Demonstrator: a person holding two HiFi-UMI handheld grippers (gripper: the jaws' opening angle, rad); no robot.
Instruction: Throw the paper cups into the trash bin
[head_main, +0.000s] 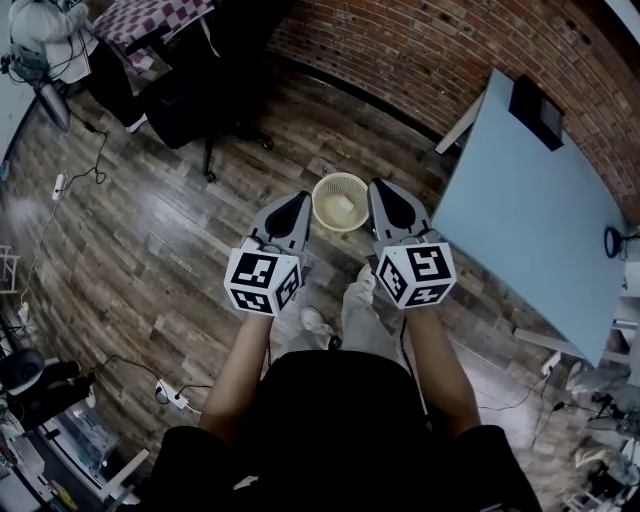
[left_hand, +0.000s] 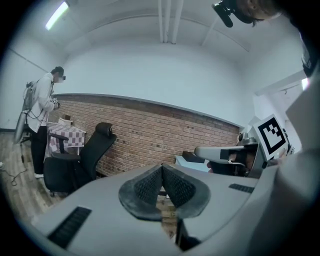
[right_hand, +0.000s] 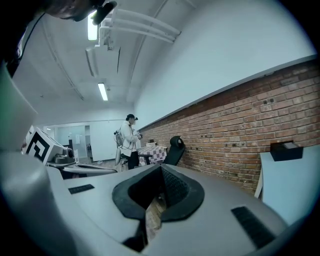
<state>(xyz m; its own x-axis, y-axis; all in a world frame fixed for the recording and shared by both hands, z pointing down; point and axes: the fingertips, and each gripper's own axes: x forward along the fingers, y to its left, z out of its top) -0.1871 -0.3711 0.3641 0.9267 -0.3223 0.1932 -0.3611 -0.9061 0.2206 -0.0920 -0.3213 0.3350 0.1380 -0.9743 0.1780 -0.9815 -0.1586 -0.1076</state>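
Flanking trash bin at frame centre: left gripper and right gripper, both fully closed, empty. Probably nearly done: 1 pale cup-like thing inside, no loose cups visible.

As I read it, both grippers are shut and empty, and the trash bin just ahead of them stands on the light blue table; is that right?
Not quite: the trash bin stands on the wooden floor, not on the light blue table, which is off to its right in the head view. The left gripper and right gripper are indeed shut and empty.
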